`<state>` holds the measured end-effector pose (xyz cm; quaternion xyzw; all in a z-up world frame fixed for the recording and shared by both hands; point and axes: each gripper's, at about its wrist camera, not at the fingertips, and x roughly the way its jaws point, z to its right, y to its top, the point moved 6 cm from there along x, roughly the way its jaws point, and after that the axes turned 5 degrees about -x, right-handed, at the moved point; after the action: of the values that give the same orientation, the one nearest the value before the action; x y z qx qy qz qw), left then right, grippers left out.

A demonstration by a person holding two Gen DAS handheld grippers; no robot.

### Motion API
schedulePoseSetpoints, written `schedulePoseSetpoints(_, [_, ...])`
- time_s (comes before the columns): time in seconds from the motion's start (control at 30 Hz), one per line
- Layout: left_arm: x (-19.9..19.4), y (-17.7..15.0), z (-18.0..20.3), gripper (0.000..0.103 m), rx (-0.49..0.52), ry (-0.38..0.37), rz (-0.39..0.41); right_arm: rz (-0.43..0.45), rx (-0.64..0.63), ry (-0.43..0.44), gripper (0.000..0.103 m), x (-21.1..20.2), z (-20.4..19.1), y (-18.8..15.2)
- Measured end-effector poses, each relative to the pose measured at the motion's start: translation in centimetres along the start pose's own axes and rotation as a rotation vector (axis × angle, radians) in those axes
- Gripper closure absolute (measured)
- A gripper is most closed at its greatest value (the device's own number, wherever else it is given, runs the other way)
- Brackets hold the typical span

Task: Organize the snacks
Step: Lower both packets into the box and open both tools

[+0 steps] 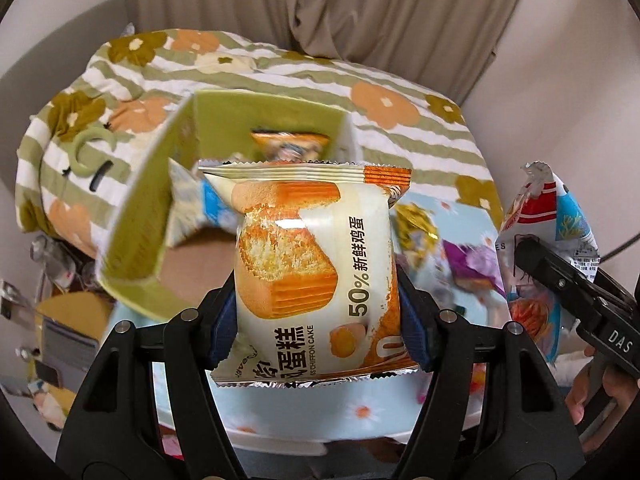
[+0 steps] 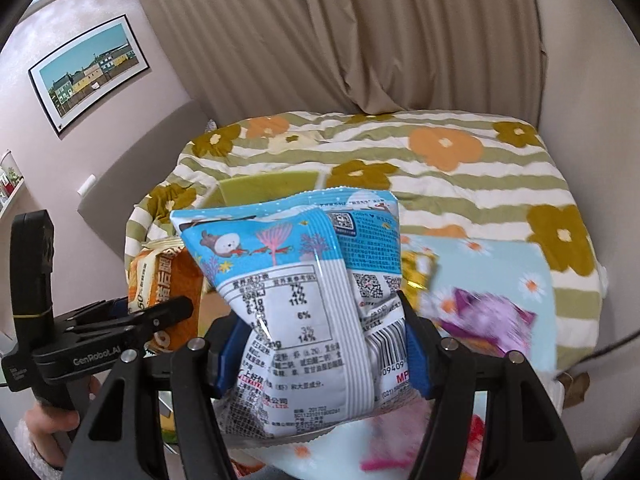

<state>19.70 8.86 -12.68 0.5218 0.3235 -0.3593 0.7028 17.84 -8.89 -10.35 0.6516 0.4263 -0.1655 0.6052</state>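
Carry step: left gripper [image 1: 320, 312] fingers clenched on cake packet [image 1: 308, 256], right gripper [image 2: 320, 344] on chip bag [image 2: 304, 280]; next, lower into green box [image 1: 168, 184] at centre left.

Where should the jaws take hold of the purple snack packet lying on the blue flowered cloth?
Judging by its pose, the purple snack packet lies flat on the blue flowered cloth, so come from above and pinch across a crimped edge. The image is blurred, so the exact edge is unclear.

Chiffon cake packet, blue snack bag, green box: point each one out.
chiffon cake packet [image 1: 312, 264]: left wrist view, on the printed cake picture.
blue snack bag [image 2: 304, 300]: right wrist view, on the back panel by the nutrition table.
green box [image 1: 138, 220]: left wrist view, on its near side wall.
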Motion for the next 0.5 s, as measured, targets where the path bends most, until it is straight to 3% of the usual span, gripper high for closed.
schedulePoseSetpoints(0.17, [2.2, 3.2, -4.5, 0.038, 0.011, 0.003, -0.042, -0.016, 0.004, 0.01, 0.041, 4.0, -3.7, 2.6])
schedulePoseSetpoints(0.37, [5.2, 4.6, -7.8, 0.036, 0.042, 0.007, -0.106, -0.054, 0.056, 0.018, 0.041, 8.4, -6.5, 4.0])
schedulePoseSetpoints(0.43, [6.2, 5.1, -8.9, 0.018, 0.065, 0.037, -0.115, -0.066, 0.069, 0.011, 0.041, 9.6, -7.3, 4.2])
schedulePoseSetpoints(0.47, [6.5, 5.1, -9.3, 0.002, 0.067, 0.041, -0.114, -0.07, 0.074, 0.008, 0.041, 9.9, -7.6, 4.3])
schedulePoseSetpoints(0.5, [6.5, 5.2, -9.5, 0.0, 0.066, 0.027, -0.11, -0.075, 0.08, 0.006, 0.042, 10.3, -7.8, 4.3])
